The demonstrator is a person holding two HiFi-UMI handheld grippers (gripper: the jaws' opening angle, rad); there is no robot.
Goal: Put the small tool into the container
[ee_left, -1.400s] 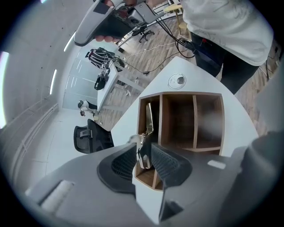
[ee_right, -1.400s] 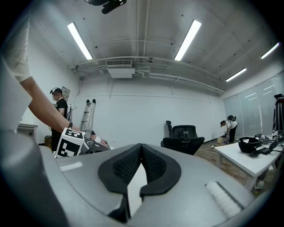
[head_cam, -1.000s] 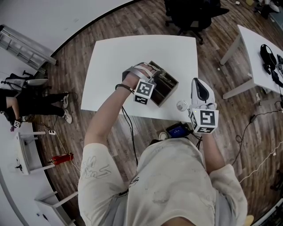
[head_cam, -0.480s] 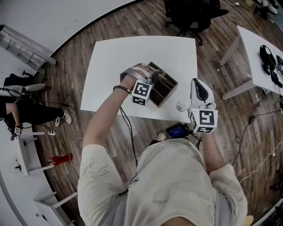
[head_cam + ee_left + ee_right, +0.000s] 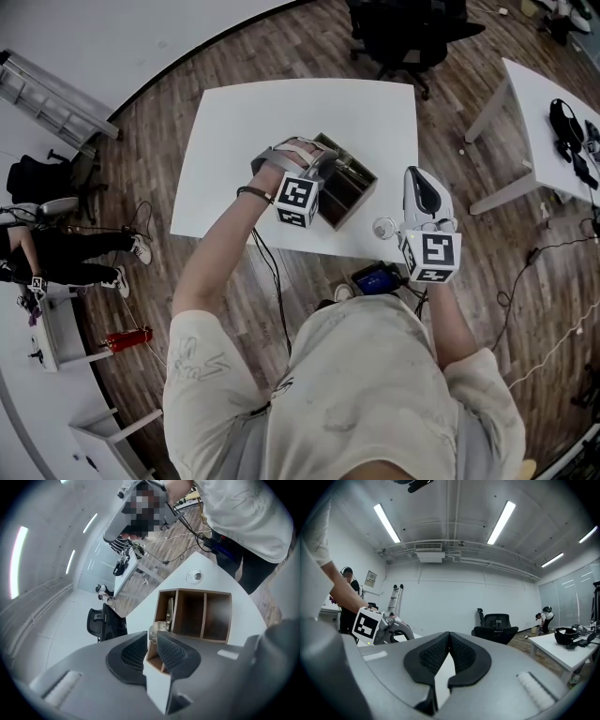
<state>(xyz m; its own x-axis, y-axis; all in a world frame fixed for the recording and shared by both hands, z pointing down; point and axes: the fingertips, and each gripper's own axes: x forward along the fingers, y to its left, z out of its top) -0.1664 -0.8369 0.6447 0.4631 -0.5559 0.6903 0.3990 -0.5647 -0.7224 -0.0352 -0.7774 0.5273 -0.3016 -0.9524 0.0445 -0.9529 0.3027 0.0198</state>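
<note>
The left gripper (image 5: pixel 153 637) is held forward on an outstretched left arm (image 5: pixel 220 258) and tilted downward. Its jaws are closing with a narrow gap, and a small metal piece (image 5: pixel 157 626) is seen at their tips. The right gripper (image 5: pixel 449 637) is held near the body, its jaws pressed together with nothing between them.

No words, numbers or brand names can be read. Only coded black-and-white square patterns are carried on one marker cube (image 5: pixel 296 201) and on the other marker cube (image 5: pixel 432 255). A small wall notice (image 5: pixel 371 578) is seen, too small to be read.
</note>
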